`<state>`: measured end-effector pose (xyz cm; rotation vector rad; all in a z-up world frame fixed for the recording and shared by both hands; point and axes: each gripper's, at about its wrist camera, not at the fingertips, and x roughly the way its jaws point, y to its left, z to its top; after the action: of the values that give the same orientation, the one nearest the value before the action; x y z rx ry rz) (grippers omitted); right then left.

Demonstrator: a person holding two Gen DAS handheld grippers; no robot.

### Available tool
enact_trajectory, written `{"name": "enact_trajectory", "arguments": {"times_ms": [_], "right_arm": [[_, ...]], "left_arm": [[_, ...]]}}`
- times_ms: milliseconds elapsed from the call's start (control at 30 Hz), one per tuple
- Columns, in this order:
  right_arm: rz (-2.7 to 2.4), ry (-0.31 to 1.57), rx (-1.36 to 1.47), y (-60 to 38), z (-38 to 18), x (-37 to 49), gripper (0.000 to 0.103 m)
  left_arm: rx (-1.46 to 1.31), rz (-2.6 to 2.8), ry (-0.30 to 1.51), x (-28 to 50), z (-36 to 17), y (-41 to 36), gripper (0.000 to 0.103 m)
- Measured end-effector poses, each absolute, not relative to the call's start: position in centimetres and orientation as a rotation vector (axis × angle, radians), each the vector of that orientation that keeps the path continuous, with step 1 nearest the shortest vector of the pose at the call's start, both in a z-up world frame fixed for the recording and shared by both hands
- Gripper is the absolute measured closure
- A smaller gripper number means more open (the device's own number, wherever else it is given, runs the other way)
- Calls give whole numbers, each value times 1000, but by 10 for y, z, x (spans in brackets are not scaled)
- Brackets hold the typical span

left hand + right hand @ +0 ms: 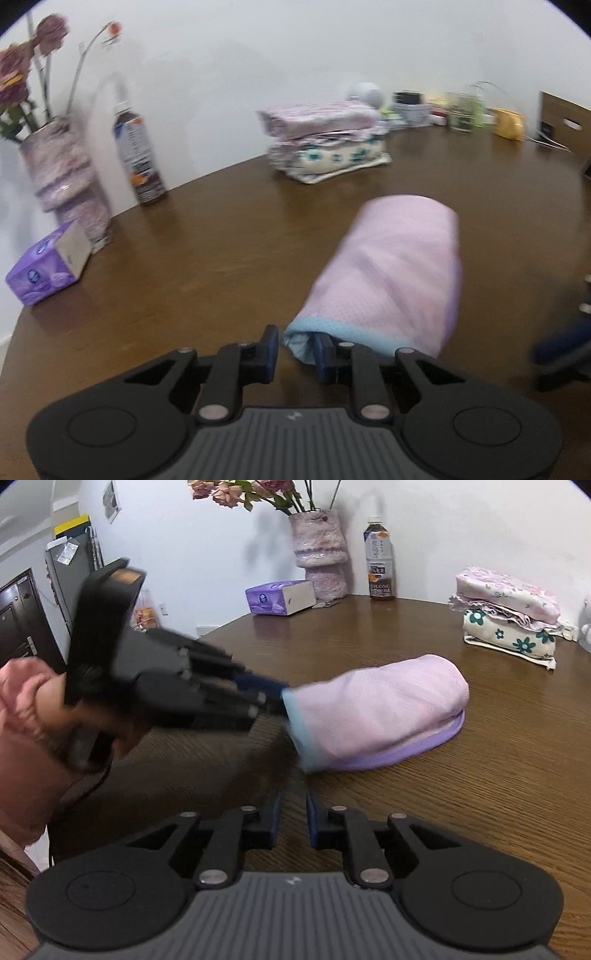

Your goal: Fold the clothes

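A folded pink garment (391, 273) with a light-blue hem lies on the brown table (221, 258); in the right wrist view (380, 709) a purple layer shows under it. My left gripper (295, 345) has its jaws apart, with the blue hem lying between the fingertips. In the right wrist view the left gripper (280, 698) touches the garment's near end. My right gripper (293, 818) hangs over bare table in front of the garment, jaws slightly apart and empty.
A stack of folded floral clothes (325, 144) (506, 613) sits at the back. A vase of flowers (62, 173) (321, 550), a drink bottle (138, 155) (380, 559) and a purple tissue box (48, 266) (280, 596) stand along the wall. Small clutter (458, 110) is at the far right.
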<state>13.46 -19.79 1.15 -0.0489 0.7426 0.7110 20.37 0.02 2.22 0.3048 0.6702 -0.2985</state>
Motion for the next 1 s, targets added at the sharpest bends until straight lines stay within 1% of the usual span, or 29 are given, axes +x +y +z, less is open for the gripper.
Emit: {"name": "enact_trajectory", "arguments": {"times_ms": [67, 100, 133, 167, 200, 233, 267, 333, 433, 533, 700, 733, 800, 833, 900, 1000], "right_arm": [[683, 748, -44, -202, 10, 135, 89], [669, 750, -41, -205, 9, 136, 88], [655, 746, -45, -208, 10, 140, 85], [641, 741, -50, -211, 11, 146, 81], [627, 736, -55, -215, 12, 151, 77], [613, 730, -60, -218, 13, 156, 72], [599, 725, -65, -222, 14, 161, 70], [571, 714, -74, -228, 16, 172, 69], [529, 698, -89, -239, 19, 188, 61], [540, 676, -124, -239, 22, 206, 61], [609, 628, -185, -230, 22, 229, 61], [621, 626, -193, -229, 21, 234, 61], [643, 645, -191, -226, 17, 244, 61], [650, 655, -185, -226, 15, 248, 61], [686, 666, -150, -229, 12, 254, 63], [739, 685, -104, -234, 9, 256, 72]], "left_arm": [[271, -281, 675, 206, 25, 8, 83], [257, -278, 669, 202, 27, 11, 78], [240, -278, 662, 196, 31, 15, 74], [217, -285, 648, 187, 35, 20, 71], [181, -304, 638, 179, 38, 24, 67], [119, -346, 636, 170, 41, 28, 62], [57, -387, 632, 162, 43, 31, 60], [-29, -458, 642, 151, 44, 30, 53], [-56, -481, 671, 149, 39, 18, 52], [-60, -433, 704, 158, 33, 6, 52], [-94, -408, 706, 164, 25, -2, 56], [-97, -401, 707, 166, 24, -3, 65], [-103, -397, 715, 169, 22, -3, 79], [-111, -405, 719, 170, 21, -1, 84], [-126, -421, 727, 173, 19, 4, 90], [-125, -449, 729, 177, 19, 11, 92]]}}
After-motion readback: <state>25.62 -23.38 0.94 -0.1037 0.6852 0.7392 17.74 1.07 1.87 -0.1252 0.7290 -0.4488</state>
